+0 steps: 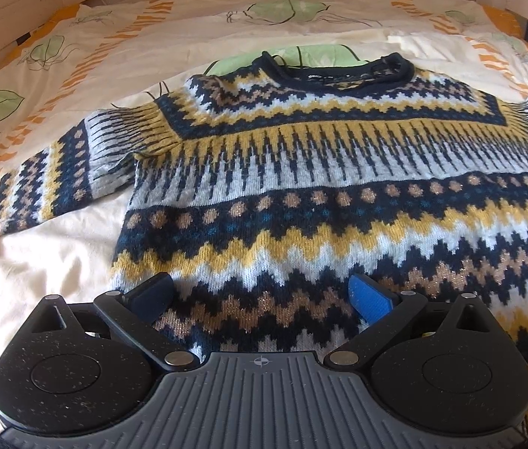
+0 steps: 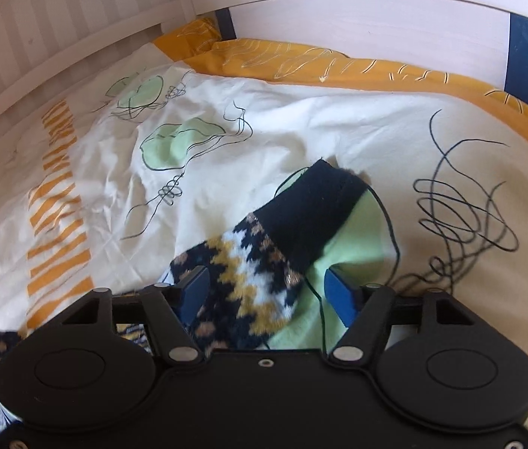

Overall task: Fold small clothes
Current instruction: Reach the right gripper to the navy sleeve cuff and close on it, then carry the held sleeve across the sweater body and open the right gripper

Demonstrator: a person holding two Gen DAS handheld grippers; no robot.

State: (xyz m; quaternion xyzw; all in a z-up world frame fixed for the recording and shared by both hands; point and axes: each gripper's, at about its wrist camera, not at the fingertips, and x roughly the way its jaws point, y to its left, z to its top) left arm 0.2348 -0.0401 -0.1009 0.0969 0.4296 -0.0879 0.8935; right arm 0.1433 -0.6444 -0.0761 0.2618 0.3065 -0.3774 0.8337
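Your sweater (image 1: 301, 172) lies flat and face up on the bedcover (image 1: 121, 48), neck hole at twelve o'clock in the left wrist view, hem toward you at six. One sleeve (image 1: 39, 187) stretches out toward nine o'clock, resting on the cream sheet. Your left gripper (image 1: 260, 295) hangs over the lower body of the knit with its fingers (image 1: 370, 295) spread wide; nothing is pinched between them, and whether the tips touch the wool you cannot tell from here.

In the right wrist view, the other sleeve's navy cuff (image 2: 320, 202) points toward one o'clock, lying across a green leaf print on the cover. Your right gripper (image 2: 267, 292) straddles that sleeve just behind the cuff, jaws apart (the left pad sits close against the knit, the right pad stands clear over the green patch). The white bed frame (image 2: 376, 26) runs along twelve o'clock.
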